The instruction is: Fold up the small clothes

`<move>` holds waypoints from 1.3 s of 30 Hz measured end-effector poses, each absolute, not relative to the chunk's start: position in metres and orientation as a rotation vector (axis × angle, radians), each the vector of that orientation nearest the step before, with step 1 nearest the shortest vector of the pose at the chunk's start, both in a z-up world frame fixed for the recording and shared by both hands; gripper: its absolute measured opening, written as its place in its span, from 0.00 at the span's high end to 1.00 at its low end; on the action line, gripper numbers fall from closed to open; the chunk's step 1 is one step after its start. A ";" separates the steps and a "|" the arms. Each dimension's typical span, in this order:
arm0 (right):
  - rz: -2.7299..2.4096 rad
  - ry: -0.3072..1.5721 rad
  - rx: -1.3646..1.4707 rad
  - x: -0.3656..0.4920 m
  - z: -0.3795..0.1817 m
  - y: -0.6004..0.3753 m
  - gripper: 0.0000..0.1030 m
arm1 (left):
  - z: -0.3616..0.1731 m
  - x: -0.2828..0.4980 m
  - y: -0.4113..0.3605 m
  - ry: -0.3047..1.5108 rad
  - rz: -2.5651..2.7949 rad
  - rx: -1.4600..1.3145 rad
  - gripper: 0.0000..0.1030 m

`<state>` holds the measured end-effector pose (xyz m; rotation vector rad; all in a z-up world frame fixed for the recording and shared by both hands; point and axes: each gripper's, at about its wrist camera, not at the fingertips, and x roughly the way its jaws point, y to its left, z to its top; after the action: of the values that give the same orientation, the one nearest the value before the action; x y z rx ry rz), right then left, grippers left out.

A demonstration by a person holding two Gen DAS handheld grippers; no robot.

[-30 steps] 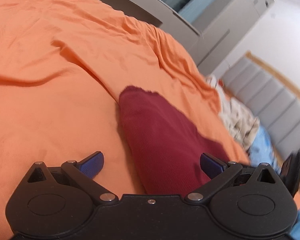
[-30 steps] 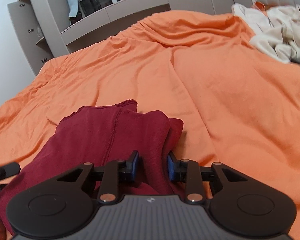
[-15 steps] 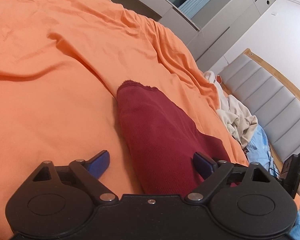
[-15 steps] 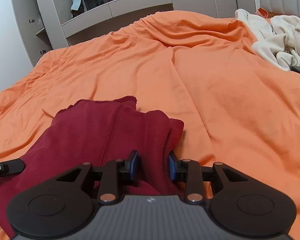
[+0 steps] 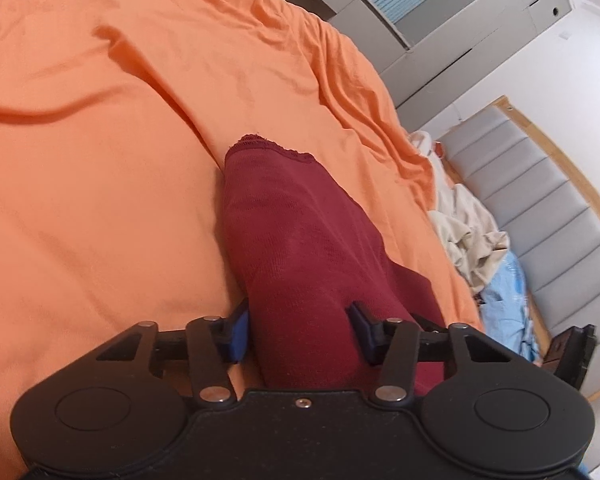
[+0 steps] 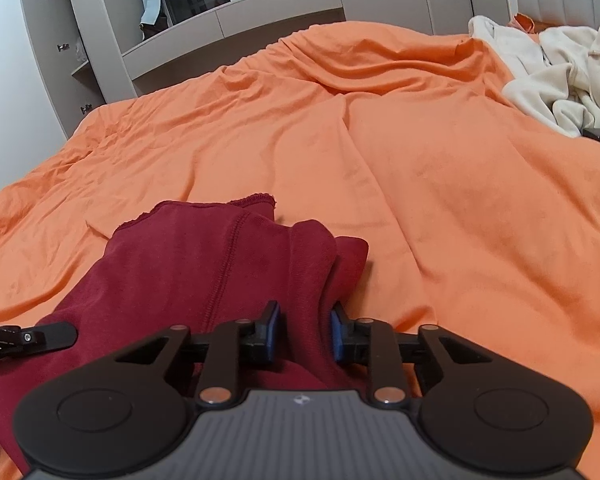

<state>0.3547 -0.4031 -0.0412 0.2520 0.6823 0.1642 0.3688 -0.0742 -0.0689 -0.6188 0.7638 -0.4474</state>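
A dark red knit garment (image 5: 296,248) lies on the orange bedsheet (image 5: 100,200), its frilled hem pointing away from me. My left gripper (image 5: 300,332) has its blue pads pressed against a thick bunch of the garment's near end. In the right wrist view the same garment (image 6: 196,264) shows a vertical seam and a folded right edge. My right gripper (image 6: 303,334) is shut on a fold of that edge. The left gripper's finger (image 6: 28,336) shows at the left edge of the right wrist view.
A pile of cream clothes (image 6: 560,76) lies at the far right of the bed, with a light blue cloth (image 5: 508,292) beside it. A grey padded headboard (image 5: 548,216) and grey cabinets (image 6: 260,12) border the bed.
My left gripper's fingers have closed from wide open onto the garment's near end. The right gripper has kept its hold, and both have shifted slightly.
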 end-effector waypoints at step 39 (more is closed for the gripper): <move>0.461 0.467 0.106 0.357 0.000 -0.232 0.85 | 0.044 0.294 0.012 0.521 -0.160 -0.056 0.72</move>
<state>0.3569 -0.2324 0.0003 0.1056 0.4671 0.4606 0.2941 0.0119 0.0437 -0.0557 0.5209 -0.1595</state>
